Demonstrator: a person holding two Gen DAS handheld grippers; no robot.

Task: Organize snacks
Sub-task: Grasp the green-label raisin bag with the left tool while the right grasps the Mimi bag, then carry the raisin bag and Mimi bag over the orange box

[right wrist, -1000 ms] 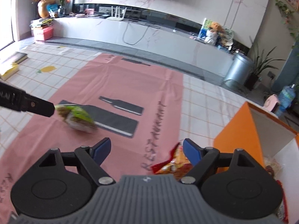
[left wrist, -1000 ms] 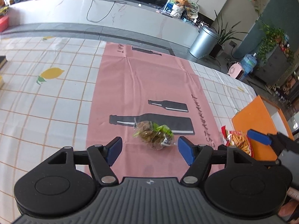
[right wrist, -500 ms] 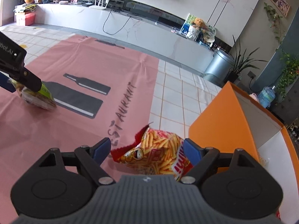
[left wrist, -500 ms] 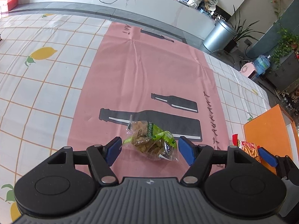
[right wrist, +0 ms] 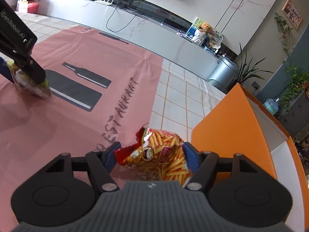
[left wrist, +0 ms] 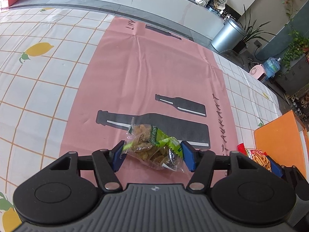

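Your left tool (left wrist: 152, 155) is closing on the green raisin packet (left wrist: 154, 147) lying on the pink cloth (left wrist: 154, 67). Your right tool (right wrist: 150, 157) is closing on the red fries bag (right wrist: 160, 154), just beside the orange box (right wrist: 231, 125).

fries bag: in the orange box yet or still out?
Out. The fries bag lies on the pink mat beside the orange box, between the right gripper's closing jaws.
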